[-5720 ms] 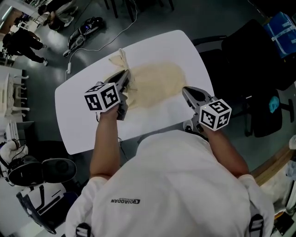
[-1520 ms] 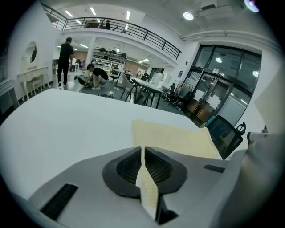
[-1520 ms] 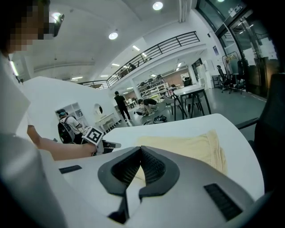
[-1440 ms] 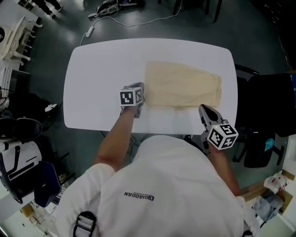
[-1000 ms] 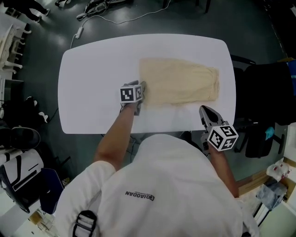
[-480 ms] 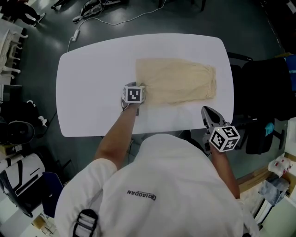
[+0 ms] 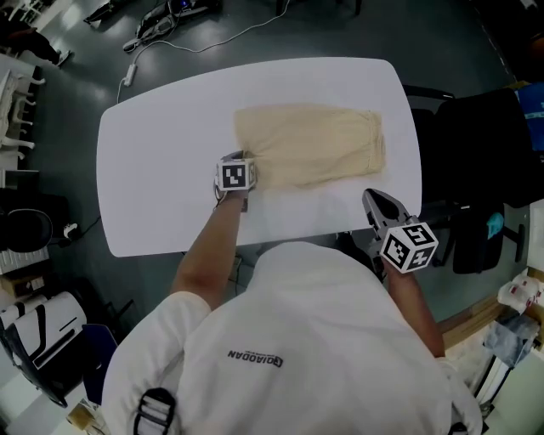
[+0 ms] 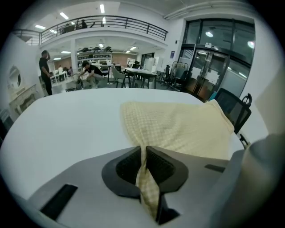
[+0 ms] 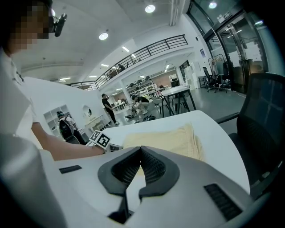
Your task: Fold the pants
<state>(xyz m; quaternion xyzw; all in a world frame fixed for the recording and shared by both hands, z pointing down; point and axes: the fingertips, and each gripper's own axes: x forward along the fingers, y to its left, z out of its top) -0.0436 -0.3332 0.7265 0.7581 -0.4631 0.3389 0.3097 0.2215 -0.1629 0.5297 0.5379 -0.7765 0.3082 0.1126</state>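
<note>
The cream pants (image 7: 310, 144) lie folded in a flat rectangle on the white table (image 7: 161, 170). My left gripper (image 7: 247, 167) sits at their near left corner. In the left gripper view its jaws have just been closing, and the gripper (image 8: 143, 153) is now shut on a pinched fold of the pants (image 8: 178, 127), which runs down between the pads. My right gripper (image 7: 376, 202) hovers over the table's near right edge, apart from the cloth. Its jaws (image 9: 140, 150) are shut with nothing between them, and the pants (image 9: 167, 137) lie beyond them.
A black office chair (image 7: 476, 161) stands just right of the table and also looms in the right gripper view (image 9: 262, 116). Cables and gear (image 7: 170, 17) lie on the floor past the far edge. People (image 8: 44, 71) stand far off in the hall.
The bunched pants of the oldest frame now lie flat. Over the last second the left gripper has stayed at their near left corner and its marker cube has rolled a little. The right gripper has barely moved.
</note>
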